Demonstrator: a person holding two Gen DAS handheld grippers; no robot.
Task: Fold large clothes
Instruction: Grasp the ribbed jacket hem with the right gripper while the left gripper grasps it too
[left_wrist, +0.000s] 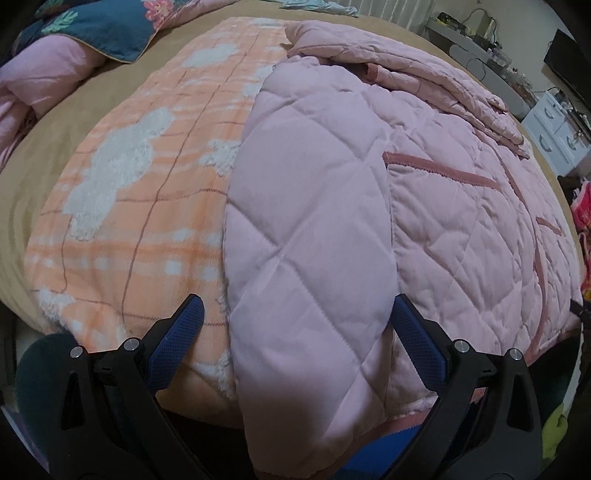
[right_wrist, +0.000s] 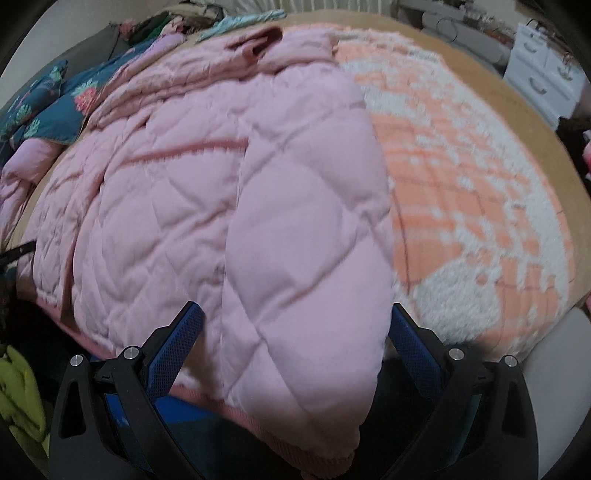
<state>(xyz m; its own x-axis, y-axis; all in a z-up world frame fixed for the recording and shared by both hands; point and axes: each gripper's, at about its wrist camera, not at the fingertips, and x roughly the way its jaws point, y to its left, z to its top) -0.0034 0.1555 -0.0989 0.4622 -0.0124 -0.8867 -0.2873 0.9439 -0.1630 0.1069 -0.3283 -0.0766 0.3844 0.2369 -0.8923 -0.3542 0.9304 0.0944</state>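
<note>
We see the pink diamond-quilted padded jacket spread on the bed ahead of both tools, a sleeve lying between each one's parted fingers; left tool and right tool grip nothing. It looks soft, bulky, light; we'd pinch the ribbed cuff

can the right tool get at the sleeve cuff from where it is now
Probably yes. The right tool is open, its fingers either side of the pink sleeve, and the ribbed cuff hangs just below with nothing covering it.
</note>
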